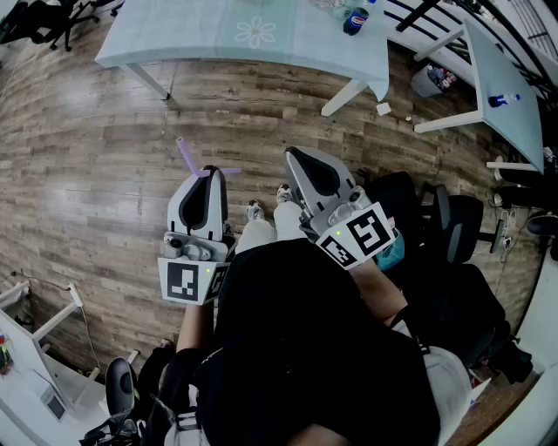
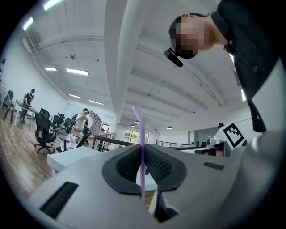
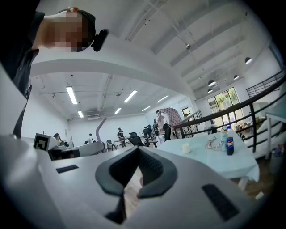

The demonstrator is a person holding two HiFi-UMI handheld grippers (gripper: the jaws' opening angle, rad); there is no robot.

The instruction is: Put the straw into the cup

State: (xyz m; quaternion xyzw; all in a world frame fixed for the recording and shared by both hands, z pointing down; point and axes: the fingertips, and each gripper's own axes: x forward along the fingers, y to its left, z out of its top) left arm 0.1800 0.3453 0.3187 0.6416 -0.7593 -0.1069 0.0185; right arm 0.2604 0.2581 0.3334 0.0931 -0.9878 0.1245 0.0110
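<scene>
A purple bendy straw (image 1: 187,157) sticks up from my left gripper (image 1: 209,172), whose jaws are shut on it, with its short bent end (image 1: 223,172) pointing right. In the left gripper view the straw (image 2: 141,134) stands upright, pinched between the dark pads (image 2: 156,165). My right gripper (image 1: 301,158) is beside it to the right, shut with nothing held; in its own view the right gripper (image 3: 137,148) aims at a table. A small white cup (image 3: 186,148) stands on that table (image 3: 210,165), well ahead. The straw (image 3: 101,125) also shows at left there.
The table with a light-blue cloth (image 1: 253,35) lies ahead across the wooden floor, with a cola bottle (image 1: 355,19) on it. White desks (image 1: 497,78) and a black office chair (image 1: 453,226) stand to the right. People and chairs (image 2: 42,129) are far off.
</scene>
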